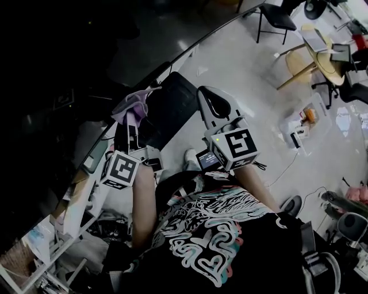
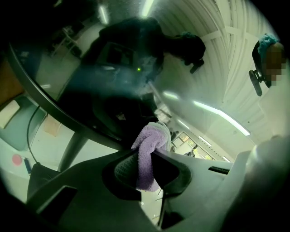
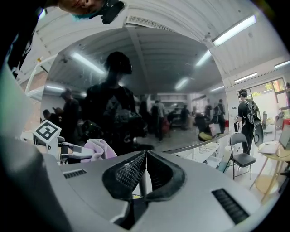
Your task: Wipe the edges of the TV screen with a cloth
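The TV screen [image 1: 75, 80] is a big dark panel filling the upper left of the head view, with its lower edge [image 1: 190, 49] slanting down to the left. A purple cloth [image 1: 135, 107] is bunched against that edge, and my left gripper [image 1: 134, 123] is shut on it. In the left gripper view the cloth [image 2: 152, 149] hangs pinched between the jaws, just below the dark bezel [image 2: 68, 115]. My right gripper [image 1: 210, 103] is held to the right of the cloth, shut and empty [image 3: 145, 156]. Its view also shows the cloth [image 3: 99, 148] and the glossy screen [image 3: 118, 90].
A black folding chair [image 1: 276, 17], a round wooden table [image 1: 322, 54] and an office chair [image 1: 351, 92] stand on the pale floor at the upper right. Boxes and cables [image 1: 299, 129] lie on the floor. A white TV stand [image 1: 75, 207] sits at the lower left.
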Motion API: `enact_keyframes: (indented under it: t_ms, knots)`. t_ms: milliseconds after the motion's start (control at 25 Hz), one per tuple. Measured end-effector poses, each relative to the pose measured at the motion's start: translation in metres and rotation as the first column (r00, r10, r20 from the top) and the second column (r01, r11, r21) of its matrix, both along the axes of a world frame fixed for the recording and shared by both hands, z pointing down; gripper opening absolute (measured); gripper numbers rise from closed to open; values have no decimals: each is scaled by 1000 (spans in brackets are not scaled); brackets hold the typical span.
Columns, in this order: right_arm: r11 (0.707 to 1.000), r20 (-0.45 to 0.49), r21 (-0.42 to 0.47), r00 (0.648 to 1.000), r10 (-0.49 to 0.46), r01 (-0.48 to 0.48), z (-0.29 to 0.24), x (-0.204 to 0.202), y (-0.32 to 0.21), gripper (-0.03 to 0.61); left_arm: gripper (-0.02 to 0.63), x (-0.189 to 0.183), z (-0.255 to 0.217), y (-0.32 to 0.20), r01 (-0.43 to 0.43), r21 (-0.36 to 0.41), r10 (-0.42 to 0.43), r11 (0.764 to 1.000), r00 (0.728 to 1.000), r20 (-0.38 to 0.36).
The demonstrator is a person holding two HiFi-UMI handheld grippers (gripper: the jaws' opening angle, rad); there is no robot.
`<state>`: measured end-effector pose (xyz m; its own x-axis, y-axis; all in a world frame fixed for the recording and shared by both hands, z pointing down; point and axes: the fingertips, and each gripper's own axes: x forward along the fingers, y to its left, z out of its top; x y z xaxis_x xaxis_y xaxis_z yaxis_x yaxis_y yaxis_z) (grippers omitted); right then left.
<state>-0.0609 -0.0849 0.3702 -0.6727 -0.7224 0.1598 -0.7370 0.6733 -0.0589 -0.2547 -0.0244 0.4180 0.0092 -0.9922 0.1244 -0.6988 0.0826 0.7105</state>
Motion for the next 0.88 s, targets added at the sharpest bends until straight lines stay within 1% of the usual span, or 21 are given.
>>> enact_keyframes:
  t_ms: [160,400,640,880]
  knots:
    - [999,8,-2,999,33,-33,-1,13,-3,31,55,5,-1,-8,-11,9,11,1000,1000,-20]
    - [995,16,-5,995,99,-99,-3,43,-14,31,55,17,-2,-26,-29,7,30,1000,999,-16]
    - [988,29,-22,988,155,-154,-6,68,-19,31,55,34,-1,-41,-56,5,56,998,996,-71]
    - [977,43,-17,977,211,-211,-11,86,-24,31,55,45,-2,-56,-92,6,92,996,991,-92]
